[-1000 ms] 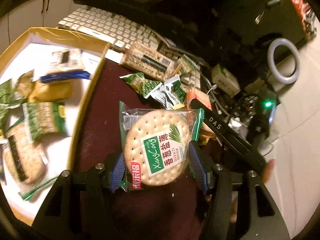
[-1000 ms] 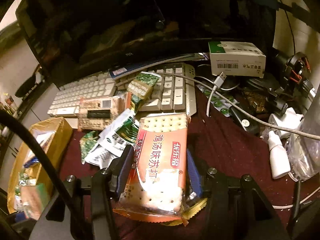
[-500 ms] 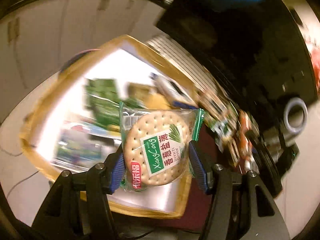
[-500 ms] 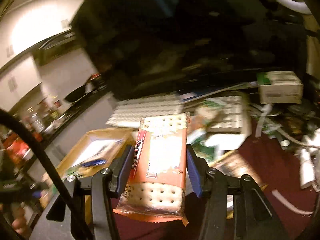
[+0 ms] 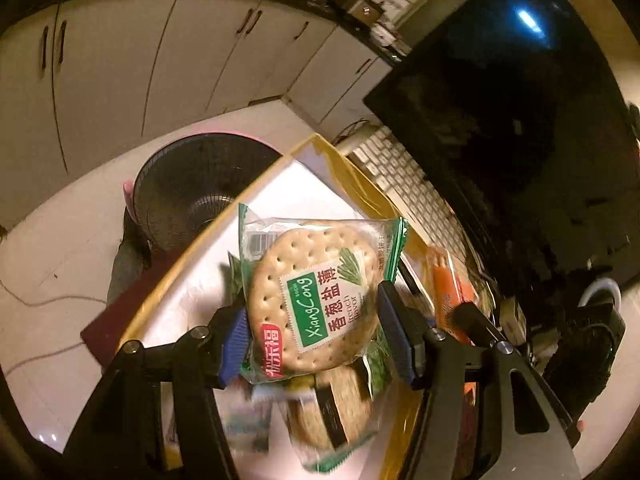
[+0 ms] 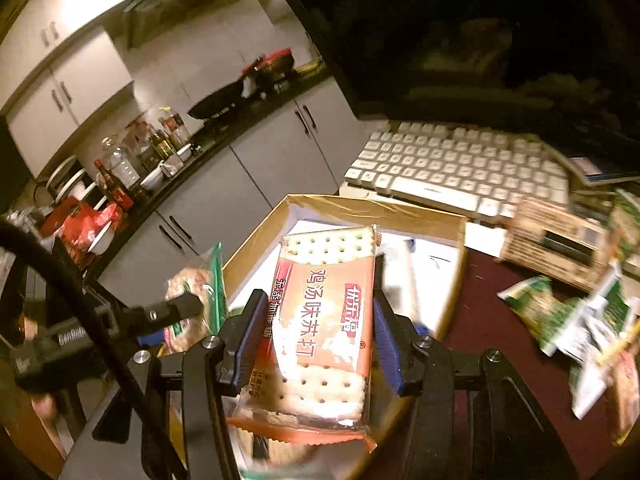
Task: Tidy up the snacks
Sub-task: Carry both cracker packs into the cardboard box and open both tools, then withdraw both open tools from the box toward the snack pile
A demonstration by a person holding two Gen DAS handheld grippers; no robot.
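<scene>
Over the box (image 5: 304,152), both tools now hang with a snack each. A second ago they were low by the snack pile on the dark red worktop (image 6: 492,320), next to the keyboard (image 6: 460,168). Now both have swung across to the cardboard box with the white bottom.

The left tool (image 5: 312,340) squeezes a round cracker pack (image 5: 316,300) with a green label between its blue pads. The pack sits above the box floor, and a few other snack packs lie under it. The right tool (image 6: 316,340) squeezes a long orange cracker pack (image 6: 324,320) the same way. It sits over the near side of the box, a bit behind the left tool, which shows at the left of the right view.

I think this means the carrying part is nearly done. Letting go into the box looks like the next job. Neither pack is in the box yet.

Some things are hard to see. The packs under the round cracker are blurry, so I cannot tell what they are. The tools cover the near part of the box, so I cannot tell how full it is. The loose snacks (image 6: 580,320) left on the worktop are smeared too. The big screen behind the keyboard is just dark.
</scene>
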